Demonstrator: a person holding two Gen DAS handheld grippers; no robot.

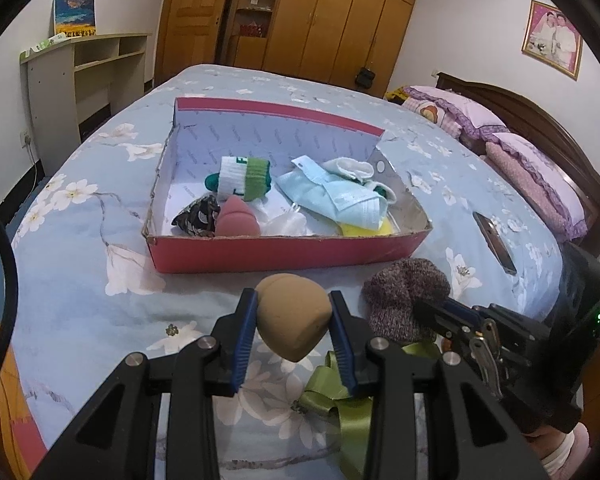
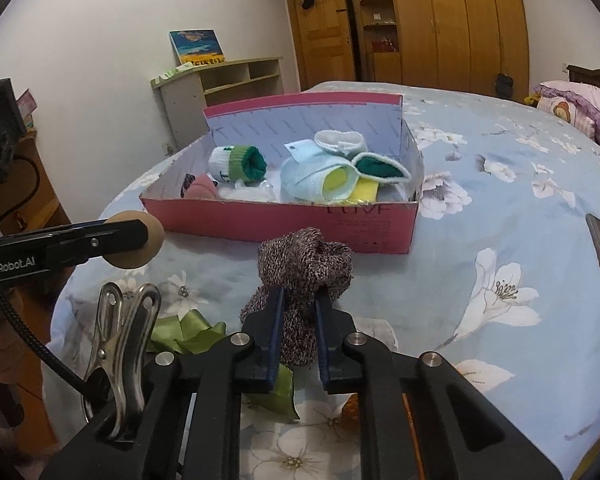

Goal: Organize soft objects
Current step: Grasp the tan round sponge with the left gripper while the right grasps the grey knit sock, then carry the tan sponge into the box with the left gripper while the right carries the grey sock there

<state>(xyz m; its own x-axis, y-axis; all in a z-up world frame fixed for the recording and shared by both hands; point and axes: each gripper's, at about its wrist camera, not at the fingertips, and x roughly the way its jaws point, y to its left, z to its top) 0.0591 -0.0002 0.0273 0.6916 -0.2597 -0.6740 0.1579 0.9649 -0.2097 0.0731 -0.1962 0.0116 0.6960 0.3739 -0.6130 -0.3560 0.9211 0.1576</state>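
Left wrist view: my left gripper (image 1: 292,312) has its jaws clamped on the tan makeup sponge (image 1: 294,314), blue pads pressing in from both sides, and the sponge hangs above the floral bedspread (image 1: 80,280), just short of the pink box (image 1: 284,252). Inside that box I see a green-and-white rolled sock (image 1: 244,178), a pink sponge (image 1: 236,218), a dark patterned pouch (image 1: 198,216) and pale blue face masks (image 1: 332,196) piled over something yellow. Right wrist view: my right gripper (image 2: 298,312) has its jaws closed tight on the speckled knit sock (image 2: 304,272), whose bunched top stands up ahead of the pads, in front of the box's near wall. A green ribbon (image 2: 188,334) lies on the bedspread below both grippers. A phone (image 1: 494,242) rests on the bed to the right of the box.
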